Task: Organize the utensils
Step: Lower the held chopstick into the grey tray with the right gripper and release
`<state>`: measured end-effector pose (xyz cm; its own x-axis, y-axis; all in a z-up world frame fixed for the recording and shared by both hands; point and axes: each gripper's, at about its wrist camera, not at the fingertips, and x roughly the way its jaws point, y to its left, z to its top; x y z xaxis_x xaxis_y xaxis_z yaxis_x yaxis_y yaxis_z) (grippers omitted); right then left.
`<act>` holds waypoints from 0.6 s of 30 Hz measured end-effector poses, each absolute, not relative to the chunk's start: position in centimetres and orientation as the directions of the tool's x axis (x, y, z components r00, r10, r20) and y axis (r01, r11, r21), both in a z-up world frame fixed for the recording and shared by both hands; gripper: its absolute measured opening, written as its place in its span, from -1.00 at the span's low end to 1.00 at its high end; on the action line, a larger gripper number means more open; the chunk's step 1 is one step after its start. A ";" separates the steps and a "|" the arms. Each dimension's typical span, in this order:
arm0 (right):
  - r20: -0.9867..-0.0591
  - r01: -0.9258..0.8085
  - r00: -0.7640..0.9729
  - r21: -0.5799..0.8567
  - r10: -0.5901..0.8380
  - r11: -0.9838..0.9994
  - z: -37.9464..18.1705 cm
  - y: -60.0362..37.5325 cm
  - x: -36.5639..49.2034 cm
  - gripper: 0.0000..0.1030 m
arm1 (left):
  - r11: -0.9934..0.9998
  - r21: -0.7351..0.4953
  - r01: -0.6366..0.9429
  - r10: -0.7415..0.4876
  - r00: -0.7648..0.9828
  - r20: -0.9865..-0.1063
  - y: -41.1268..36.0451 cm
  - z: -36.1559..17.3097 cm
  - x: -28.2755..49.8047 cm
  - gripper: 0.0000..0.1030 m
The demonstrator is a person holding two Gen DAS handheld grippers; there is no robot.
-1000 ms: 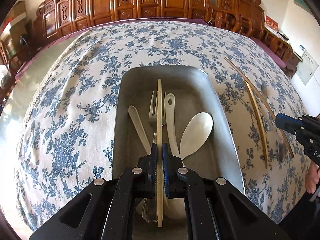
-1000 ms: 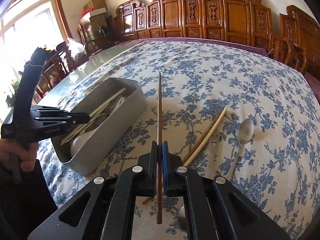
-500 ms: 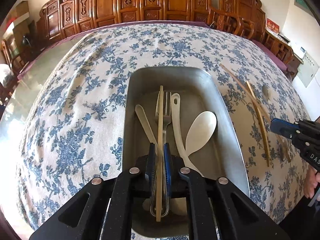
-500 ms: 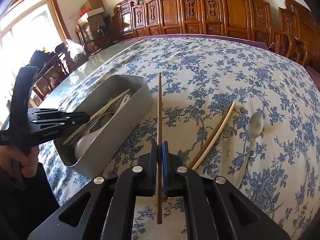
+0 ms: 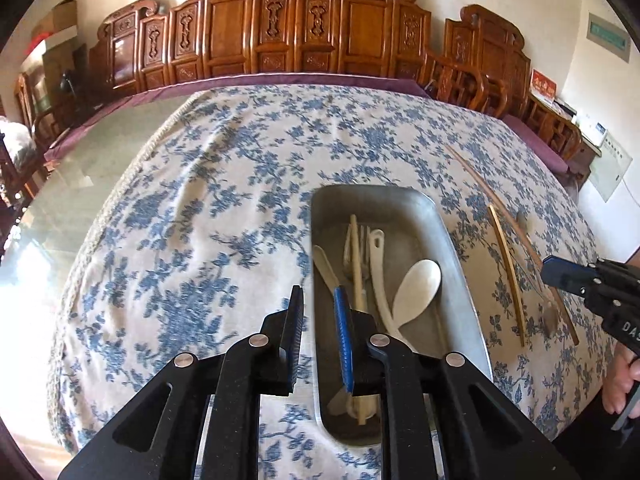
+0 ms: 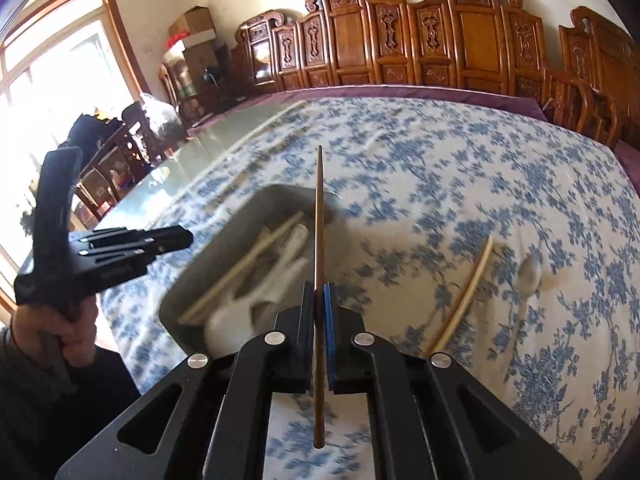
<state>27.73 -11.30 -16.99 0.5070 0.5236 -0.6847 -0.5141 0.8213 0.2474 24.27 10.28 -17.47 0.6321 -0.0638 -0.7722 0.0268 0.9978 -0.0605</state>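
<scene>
Steel tray [image 5: 460, 264] is sitting just right of the left gripper [image 5: 318, 312], whose jaws have just been opening and are now standing apart with nothing between them. A pale chopstick [image 5: 356, 264] is lying in the tray beyond its blue pad, among a white spoon [image 5: 416, 288] and a fork [image 5: 366, 240]. The right gripper [image 6: 319, 304] is clamping a dark chopstick [image 6: 319, 216], pointing over the tray's right rim. Another pale chopstick [image 6: 464, 296] and a metal spoon [image 6: 528, 276] are lying on the floral cloth [image 6: 440, 168] to its right.
</scene>
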 end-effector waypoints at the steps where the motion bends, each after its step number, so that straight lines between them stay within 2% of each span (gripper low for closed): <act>1: -0.682 -0.516 0.502 0.258 0.532 0.817 -16.8 -10.8 27.7 -0.88 | 0.998 -0.063 0.023 -0.063 0.635 -0.770 10.7 -17.3 24.2 -0.72; 18: -0.748 -0.434 0.365 0.390 0.554 0.812 -20.9 -2.5 30.1 -0.88 | 0.997 -0.072 -0.001 -0.054 0.655 -0.753 13.4 -16.8 24.1 -0.72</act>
